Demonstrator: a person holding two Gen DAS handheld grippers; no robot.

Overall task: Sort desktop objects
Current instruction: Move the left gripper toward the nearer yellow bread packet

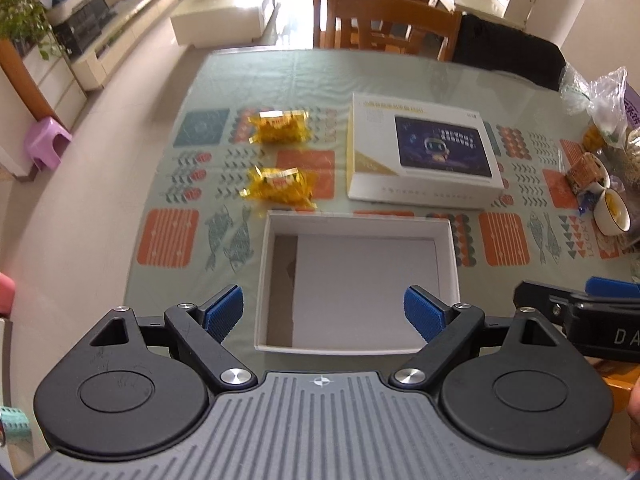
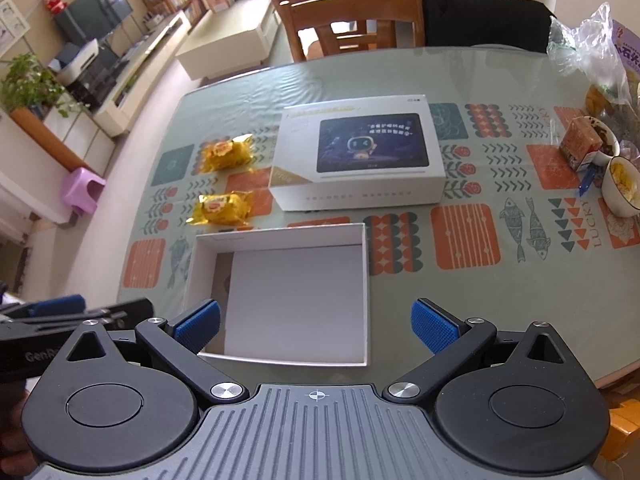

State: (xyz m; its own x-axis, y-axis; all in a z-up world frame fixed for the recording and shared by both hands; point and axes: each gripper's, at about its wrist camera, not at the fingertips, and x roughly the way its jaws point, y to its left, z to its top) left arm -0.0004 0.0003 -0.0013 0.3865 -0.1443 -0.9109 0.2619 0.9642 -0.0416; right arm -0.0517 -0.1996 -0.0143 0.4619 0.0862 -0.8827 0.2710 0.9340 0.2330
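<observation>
1. Left wrist view: left gripper (image 1: 323, 313) hovers over the near end of the open white box (image 1: 451, 256), fingers spread wide, nothing between them.
2. Right wrist view: right gripper (image 2: 316, 326) also spread wide and empty, above the near edge of the same box (image 2: 366, 280); left gripper's body shows at the left edge.
3. Box sits on the counter (image 1: 280, 72) near the front edge, empty apart from a white sheet on its floor.
4. 2 yellow snack packets lie left of and beyond the box: near packet (image 1: 280, 189) just past the box's far-left corner, far packet (image 1: 279, 126) further back, the 2 apart.
5. White tablet-print lid (image 1: 424, 152) lies flat just behind the box, right of the packets.
6. Patterned cloth covers the counter; bowls (image 2: 620, 192) and plastic bags (image 2: 588, 44) crowd the right side, well apart from the box.
7. Wooden chairs (image 2: 348, 20) stand at the far side.
</observation>
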